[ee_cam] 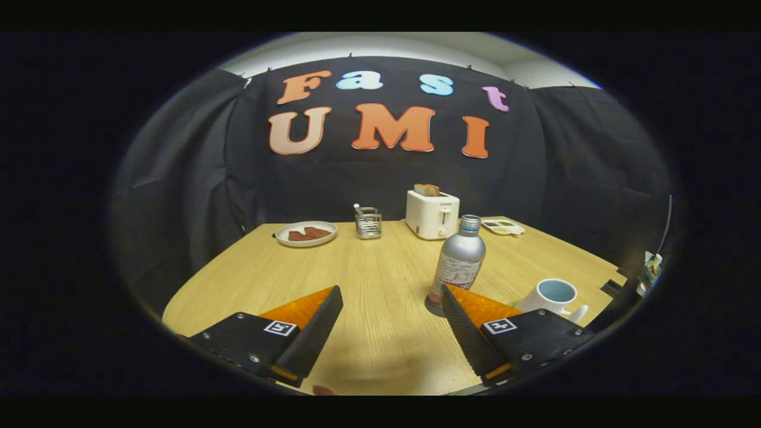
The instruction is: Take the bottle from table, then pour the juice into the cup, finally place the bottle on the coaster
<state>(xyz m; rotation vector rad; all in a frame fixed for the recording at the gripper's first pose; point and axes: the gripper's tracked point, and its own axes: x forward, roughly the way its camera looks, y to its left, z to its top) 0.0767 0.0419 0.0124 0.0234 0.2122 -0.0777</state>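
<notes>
A silver bottle (458,261) with a label and a ridged cap stands upright on a dark round coaster (433,307), just beyond the tip of my right finger. A white cup (554,297) with a pale blue inside and a handle sits to the right of the bottle, beside the right finger. My gripper (391,297) is open, its fingers spread wide over bare wooden table with nothing between them. The bottle is ahead and slightly right of the gap.
At the back of the wooden table (368,279) stand a white toaster (432,214) with bread in it, a wire rack (368,222), a plate (305,233) with brown slices and a small tray (503,226). Black cloth walls the booth.
</notes>
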